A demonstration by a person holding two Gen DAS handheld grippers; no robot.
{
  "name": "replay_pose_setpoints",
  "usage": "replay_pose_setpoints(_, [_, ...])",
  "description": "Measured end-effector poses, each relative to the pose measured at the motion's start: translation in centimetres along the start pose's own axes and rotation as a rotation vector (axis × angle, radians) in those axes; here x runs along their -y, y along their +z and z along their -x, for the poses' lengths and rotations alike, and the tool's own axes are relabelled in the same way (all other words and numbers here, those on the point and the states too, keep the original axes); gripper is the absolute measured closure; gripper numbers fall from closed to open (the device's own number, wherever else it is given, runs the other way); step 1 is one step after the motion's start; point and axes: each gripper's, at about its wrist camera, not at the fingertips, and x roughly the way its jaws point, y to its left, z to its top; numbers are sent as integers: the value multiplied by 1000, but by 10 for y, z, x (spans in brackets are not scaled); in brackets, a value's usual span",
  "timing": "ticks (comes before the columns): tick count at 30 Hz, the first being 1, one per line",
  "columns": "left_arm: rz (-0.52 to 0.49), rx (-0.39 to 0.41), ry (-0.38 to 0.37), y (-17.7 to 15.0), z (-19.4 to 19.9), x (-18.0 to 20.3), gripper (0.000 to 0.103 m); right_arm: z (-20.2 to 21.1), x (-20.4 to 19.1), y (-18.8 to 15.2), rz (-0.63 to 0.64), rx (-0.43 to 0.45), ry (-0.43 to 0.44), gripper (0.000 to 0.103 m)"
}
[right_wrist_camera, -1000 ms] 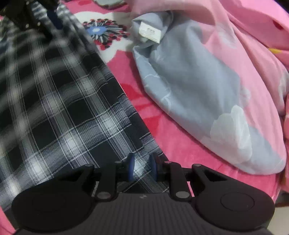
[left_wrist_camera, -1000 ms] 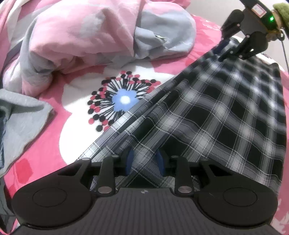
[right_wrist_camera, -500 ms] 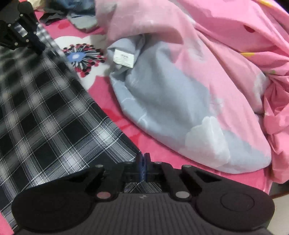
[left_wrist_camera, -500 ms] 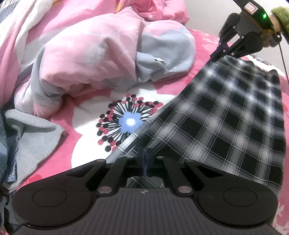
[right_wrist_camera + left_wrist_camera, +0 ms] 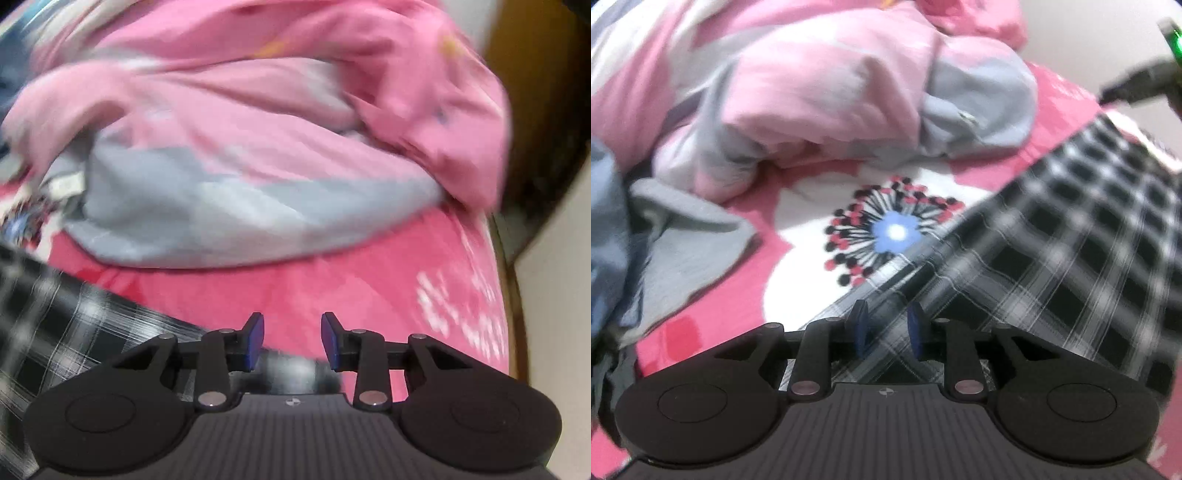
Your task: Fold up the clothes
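Now both parted: left tongs (image 5: 886, 328) over plaid garment (image 5: 1071, 266) lower right, right tongs (image 5: 291, 341) empty (blurred); could rumple fold.

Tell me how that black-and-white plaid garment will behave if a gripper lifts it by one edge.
The plaid garment lies flat in thin folded layers on the pink bedspread, so it is probably floppy and would drape rather than hold shape. It looks light for its size. With the left gripper open, the layers may slide apart when lifted.
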Motion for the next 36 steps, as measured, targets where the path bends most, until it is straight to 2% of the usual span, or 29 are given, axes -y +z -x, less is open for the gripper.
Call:
replay_pose_setpoints(3, [23, -26, 0, -5, 2, -1, 77, -15, -1, -10, -45, -63, 80, 70])
replay_pose_setpoints(4, [20, -44, 2, -8, -1, 0, 77, -22, -3, -14, -68, -87, 69, 70])
replay_pose_setpoints(6, [24, -76, 5, -14, -6, 0, 77, -35, 1, -23, -121, -117, -65, 70])
replay_pose_setpoints(9, [53, -87, 7, -21, -7, -6, 77, -29, 19, -32, -253, -98, -274, 70])
replay_pose_setpoints(11, [82, -75, 10, -25, -3, -13, 77, -2, 21, -34, -260, -71, -355, 70])
replay_pose_setpoints(12, [103, -68, 10, -26, 1, -17, 76, 13, 19, -35, -253, -58, -368, 70])
replay_pose_setpoints(15, [184, -57, -4, -29, 15, -30, 74, 62, -2, -41, -227, -49, -339, 69])
replay_pose_setpoints(19, [314, -40, -19, -42, 52, -55, 70, 118, -58, -53, -269, -31, -253, 67])
replay_pose_setpoints(21, [377, -32, -24, -54, 73, -70, 70, 141, -97, -58, -295, -16, -197, 66])
replay_pose_setpoints(24, [469, -37, -7, -79, 116, -94, 69, 171, -157, -64, -329, 1, -127, 57])
replay_pose_setpoints(27, [603, -58, -15, -104, 173, -120, 69, 212, -225, -60, -374, 19, -85, 55])
replay_pose_setpoints(30, [676, -62, -28, -125, 236, -137, 68, 266, -283, -43, -454, 33, -33, 43])
replay_pose_setpoints(32, [655, -41, -11, -132, 281, -142, 65, 296, -310, -28, -500, 47, -12, 25])
replay_pose_setpoints(34, [640, -29, 1, -135, 316, -146, 60, 328, -337, -11, -518, 60, 20, 19])
replay_pose_setpoints(36, [625, -15, 14, -136, 350, -148, 55, 355, -365, 8, -455, 77, 44, 13])
